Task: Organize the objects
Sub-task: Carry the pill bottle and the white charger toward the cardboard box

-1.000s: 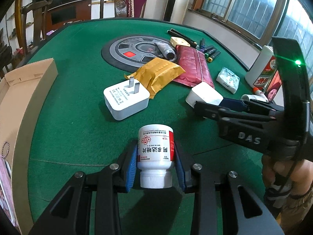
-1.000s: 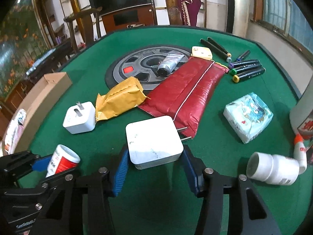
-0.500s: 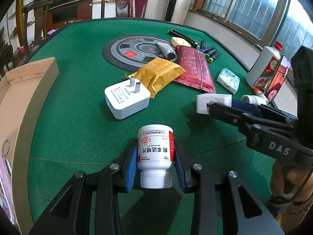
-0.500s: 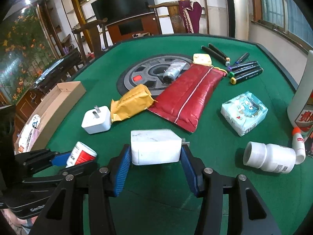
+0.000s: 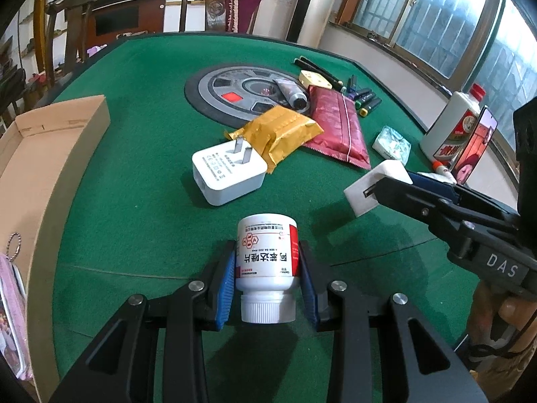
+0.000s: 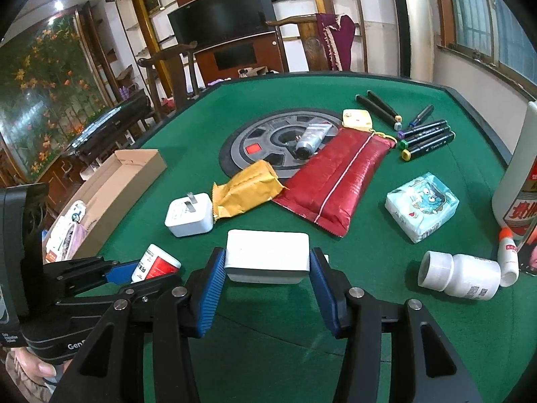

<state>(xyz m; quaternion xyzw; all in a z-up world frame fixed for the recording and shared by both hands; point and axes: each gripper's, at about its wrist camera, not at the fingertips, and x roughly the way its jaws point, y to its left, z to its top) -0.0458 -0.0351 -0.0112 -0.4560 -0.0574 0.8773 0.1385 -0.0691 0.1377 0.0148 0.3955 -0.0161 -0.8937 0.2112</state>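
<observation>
Since one second ago the white charger block has left the green worktop: the right gripper has lifted it, and it now hangs tilted above the felt, near the left gripper's load. The right fingers pinch the block by its two short sides. The left gripper has hardly moved; its fingers pinch a white pill bottle at the body, cap toward the camera.

Both things are held off the cloth, probably to be carried to the open cardboard box at the left edge, which seems to be the collecting place; some items already lie in it.

Count on the worktop: one more white charger with its prongs up, one more pill bottle lying on its side, one yellow packet, one red pouch, one tissue pack, one tube, several markers (I cannot count them exactly), one tall white bottle.
</observation>
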